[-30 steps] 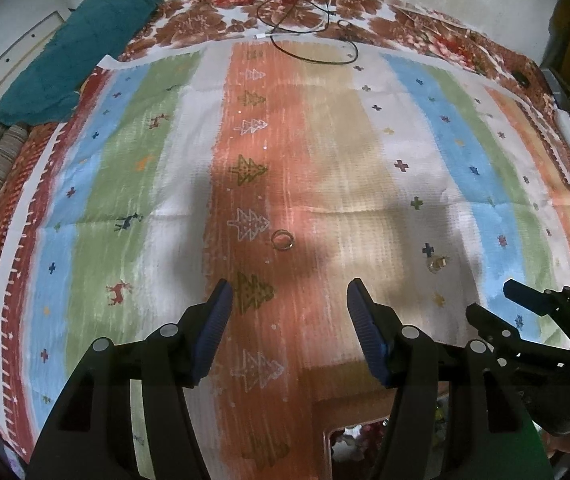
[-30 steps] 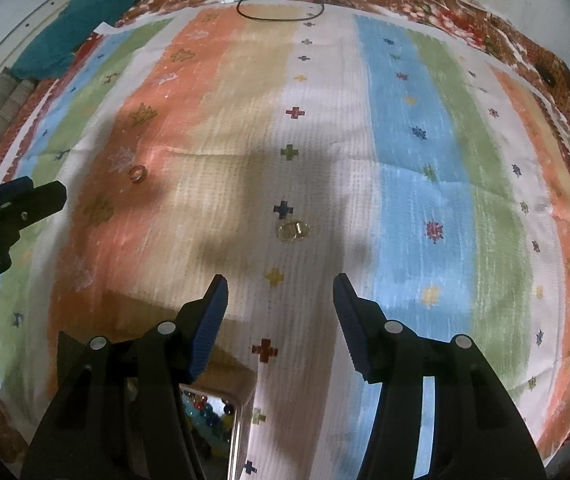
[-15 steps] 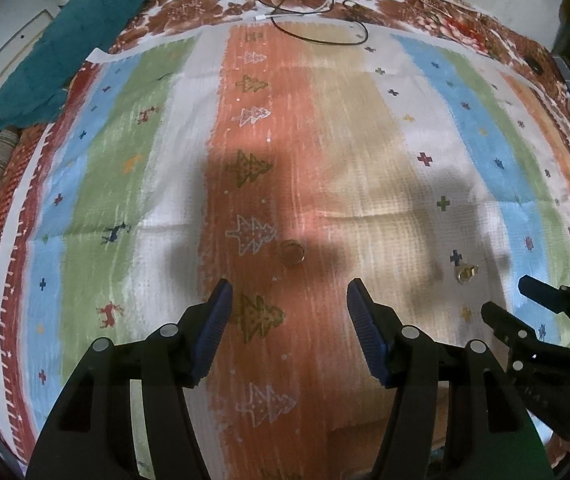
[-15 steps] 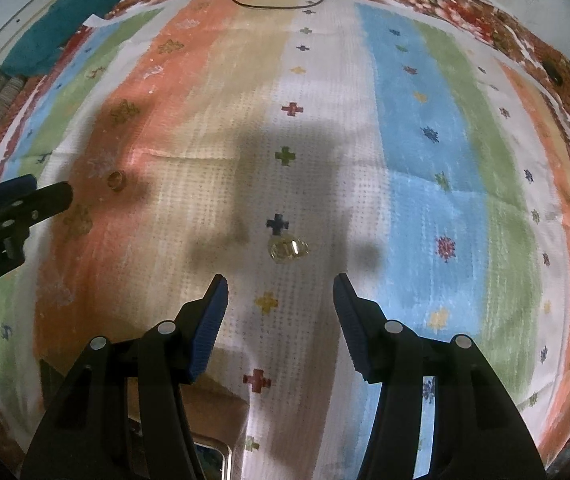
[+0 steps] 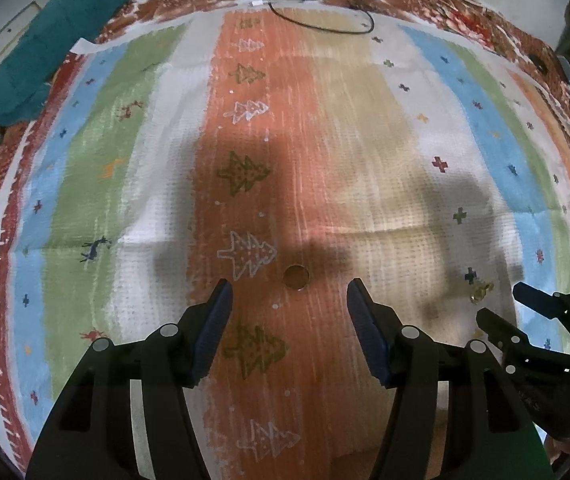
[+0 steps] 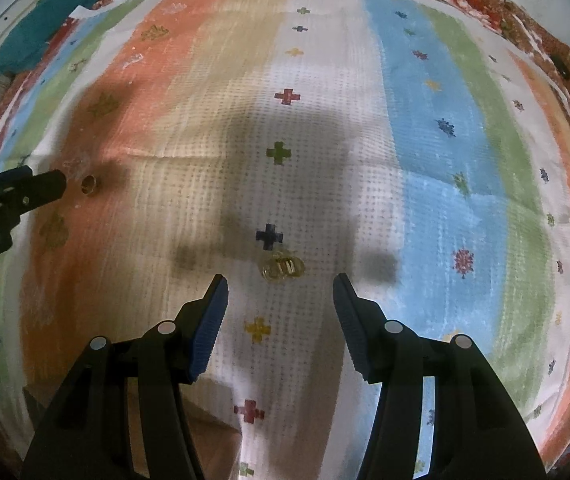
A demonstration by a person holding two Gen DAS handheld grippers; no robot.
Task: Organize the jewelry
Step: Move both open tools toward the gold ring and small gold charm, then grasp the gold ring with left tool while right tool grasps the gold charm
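Observation:
A gold ring (image 5: 296, 277) lies flat on the orange stripe of the cloth, just ahead of my left gripper (image 5: 288, 300), which is open and empty. The ring also shows in the right wrist view (image 6: 90, 184). A small gold jewelry piece (image 6: 282, 267) lies on the white stripe below a dark blue cross, just ahead of my right gripper (image 6: 279, 294), which is open and empty. It also shows in the left wrist view (image 5: 481, 291), close to the right gripper's fingertips (image 5: 525, 293).
A striped cloth (image 5: 365, 128) with tree and cross patterns covers the bed. A teal cloth (image 5: 53, 40) lies at the far left corner. A black cable (image 5: 317, 12) loops at the far edge. The left gripper's finger (image 6: 17, 190) enters the right wrist view.
Both grippers have moved forward and lower. The ring and the gold piece now sit closer to the open fingertips. The box seen at the bottom edge earlier is out of view.

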